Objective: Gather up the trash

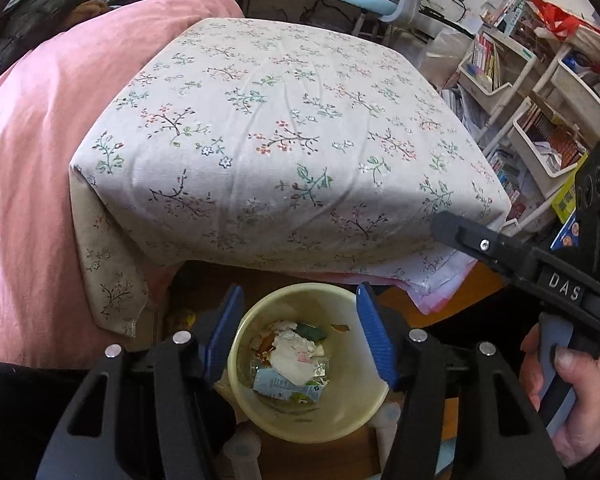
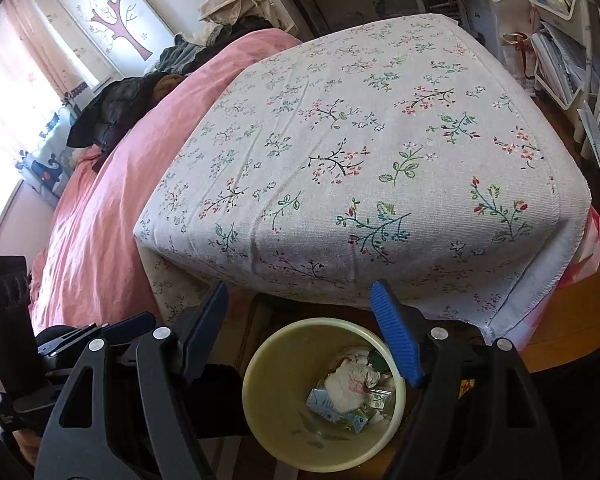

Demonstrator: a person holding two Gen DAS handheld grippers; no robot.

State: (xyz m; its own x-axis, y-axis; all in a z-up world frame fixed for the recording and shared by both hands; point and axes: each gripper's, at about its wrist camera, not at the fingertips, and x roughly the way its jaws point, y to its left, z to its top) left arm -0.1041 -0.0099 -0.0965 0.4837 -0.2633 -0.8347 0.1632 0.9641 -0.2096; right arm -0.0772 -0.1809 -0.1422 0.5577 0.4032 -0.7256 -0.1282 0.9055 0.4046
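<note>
A pink bedspread (image 2: 112, 200) is seen at the left, with a floral cloth (image 2: 360, 152) spread over the bed corner beside it. Below that corner, on the wooden floor, a pale yellow waste bin (image 2: 272, 412) stands upright, its mouth facing up. Inside it the trash is gathered: a crumpled white tissue (image 2: 350, 386) lies on top of a light blue carton (image 2: 320, 402), whose long axis runs from upper left to lower right in the right wrist view. The left gripper (image 1: 300, 336) is held above the bin with its blue pads apart and nothing between them. The right gripper (image 2: 304, 340) is likewise spread wide and empty over the bin. White book racks (image 1: 540, 92) stand at the right.
</note>
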